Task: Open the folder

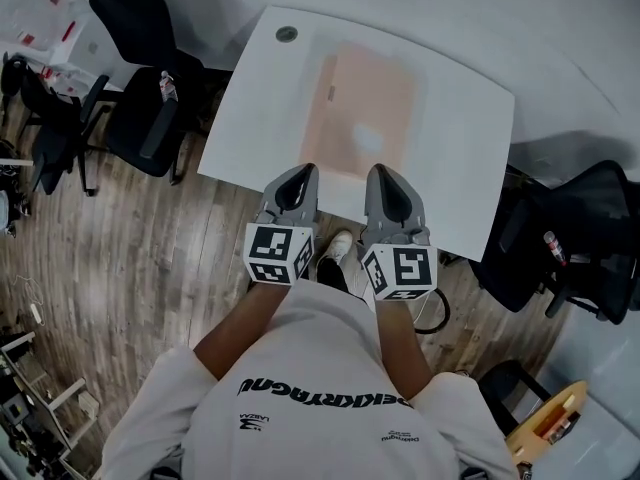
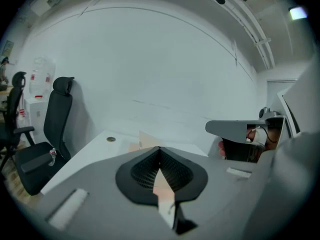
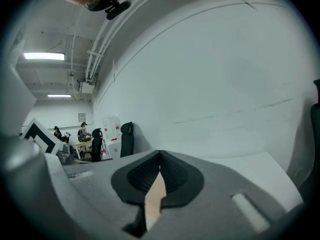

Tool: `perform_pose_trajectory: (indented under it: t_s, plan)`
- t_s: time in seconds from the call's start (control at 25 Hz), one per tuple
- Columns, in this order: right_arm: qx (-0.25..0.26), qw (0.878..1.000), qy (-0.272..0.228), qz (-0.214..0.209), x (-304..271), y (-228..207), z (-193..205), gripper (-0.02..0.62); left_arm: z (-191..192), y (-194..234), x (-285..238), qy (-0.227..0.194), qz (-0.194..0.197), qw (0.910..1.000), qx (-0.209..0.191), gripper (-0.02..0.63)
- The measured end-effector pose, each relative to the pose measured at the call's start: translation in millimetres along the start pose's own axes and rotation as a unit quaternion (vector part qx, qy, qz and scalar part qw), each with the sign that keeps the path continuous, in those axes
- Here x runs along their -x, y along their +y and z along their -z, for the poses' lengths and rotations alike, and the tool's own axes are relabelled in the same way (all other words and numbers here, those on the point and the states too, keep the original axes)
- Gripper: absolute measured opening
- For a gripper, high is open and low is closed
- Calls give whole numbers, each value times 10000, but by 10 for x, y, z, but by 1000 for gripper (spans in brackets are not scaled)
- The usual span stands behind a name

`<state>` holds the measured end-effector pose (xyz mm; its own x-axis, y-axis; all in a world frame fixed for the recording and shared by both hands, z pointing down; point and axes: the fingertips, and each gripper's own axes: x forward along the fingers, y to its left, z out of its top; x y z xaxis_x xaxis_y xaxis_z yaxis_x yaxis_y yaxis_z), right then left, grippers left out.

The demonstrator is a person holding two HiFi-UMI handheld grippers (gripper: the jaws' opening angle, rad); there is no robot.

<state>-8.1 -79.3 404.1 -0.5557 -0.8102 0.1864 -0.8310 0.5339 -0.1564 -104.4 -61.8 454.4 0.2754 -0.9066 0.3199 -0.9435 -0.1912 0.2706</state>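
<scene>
- A pale orange folder [image 1: 360, 113] lies flat, apparently closed, on the white worktop [image 1: 470, 158]. Its long axis runs away from the person.
- The left claw [image 1: 297, 173] and right claw [image 1: 386, 171], both clenched on nothing, hover at its near short edge (about equally near).
- Bare worktop flanks both long edges, leaving room to swing a cover.

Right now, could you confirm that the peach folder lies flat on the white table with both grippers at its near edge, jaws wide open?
Only the jaws are wrong: the left gripper and the right gripper are both shut, as each gripper view shows. The peach folder does lie flat on the white table, with both grippers at its near edge.
</scene>
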Motion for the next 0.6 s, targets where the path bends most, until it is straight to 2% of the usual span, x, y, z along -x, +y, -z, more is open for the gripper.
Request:
perform_pose_trajectory:
  t_s: [0.12, 0.4, 0.6]
  plan:
    - [-1, 9999, 105, -15, -52, 13, 93, 2, 71, 86, -24, 125, -58, 9999, 54, -3]
    - [-68, 9992, 349, 191, -211, -18, 306, 2, 313, 305, -246, 506, 97, 9979, 390, -3]
    - [-86, 9986, 439, 277, -277, 12, 407, 2, 571, 413, -335, 823, 147, 9933, 797, 39]
